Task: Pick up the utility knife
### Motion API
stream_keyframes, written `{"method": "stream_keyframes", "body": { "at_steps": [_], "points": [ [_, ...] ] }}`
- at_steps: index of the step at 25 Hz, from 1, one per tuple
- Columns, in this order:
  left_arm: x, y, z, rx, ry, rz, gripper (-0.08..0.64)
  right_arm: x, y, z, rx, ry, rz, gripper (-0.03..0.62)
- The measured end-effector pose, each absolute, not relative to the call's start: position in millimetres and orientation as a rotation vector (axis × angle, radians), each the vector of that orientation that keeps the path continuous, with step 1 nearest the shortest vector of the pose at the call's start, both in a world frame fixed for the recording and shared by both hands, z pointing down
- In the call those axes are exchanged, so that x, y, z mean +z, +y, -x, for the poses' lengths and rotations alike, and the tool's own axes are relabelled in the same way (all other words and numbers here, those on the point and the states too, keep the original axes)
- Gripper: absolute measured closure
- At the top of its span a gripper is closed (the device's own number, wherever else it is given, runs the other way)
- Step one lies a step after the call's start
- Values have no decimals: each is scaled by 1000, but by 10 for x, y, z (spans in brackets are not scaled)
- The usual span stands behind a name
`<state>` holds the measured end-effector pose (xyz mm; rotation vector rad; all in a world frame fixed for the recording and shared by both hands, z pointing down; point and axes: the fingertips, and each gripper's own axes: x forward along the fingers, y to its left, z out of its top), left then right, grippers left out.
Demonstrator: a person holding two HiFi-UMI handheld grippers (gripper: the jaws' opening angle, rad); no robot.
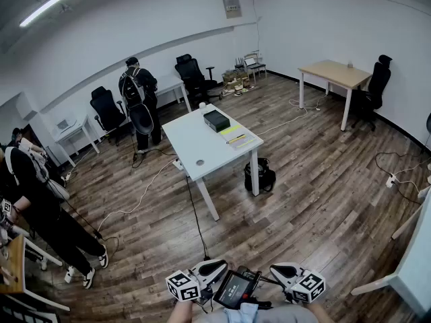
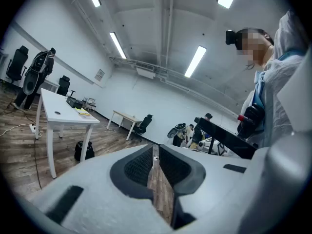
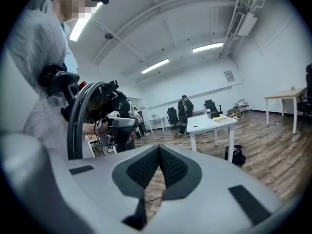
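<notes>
Far ahead stands a white table [image 1: 195, 143] with a black box [image 1: 216, 120] and yellow sheets. A thin yellow and dark thing [image 1: 237, 138] lies on them; it is too small to tell whether it is the utility knife. Both grippers are held close to my body at the bottom of the head view, well away from the table. My left gripper [image 1: 214, 269] [image 2: 155, 152] shows a narrow slit between its pads, with floor visible through it and nothing inside. The pads of my right gripper [image 1: 283, 272] [image 3: 159, 152] meet, and it holds nothing.
A black bag [image 1: 259, 175] sits under the table and a cable [image 1: 195, 221] runs across the wooden floor towards me. A person with a backpack [image 1: 138, 103] stands behind the table, other people [image 1: 34, 194] at the left. A wooden desk [image 1: 335, 73] and office chairs line the walls.
</notes>
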<state>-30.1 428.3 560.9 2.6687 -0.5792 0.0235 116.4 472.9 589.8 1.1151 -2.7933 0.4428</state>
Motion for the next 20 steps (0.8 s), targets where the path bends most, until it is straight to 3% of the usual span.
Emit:
{"method": "stream_keyframes", "body": {
  "at_steps": [20],
  "points": [
    [5690,4385,300,39,-565,-2657,520,5907,4783,-1243,517,-2807,-1201,563]
  ]
}}
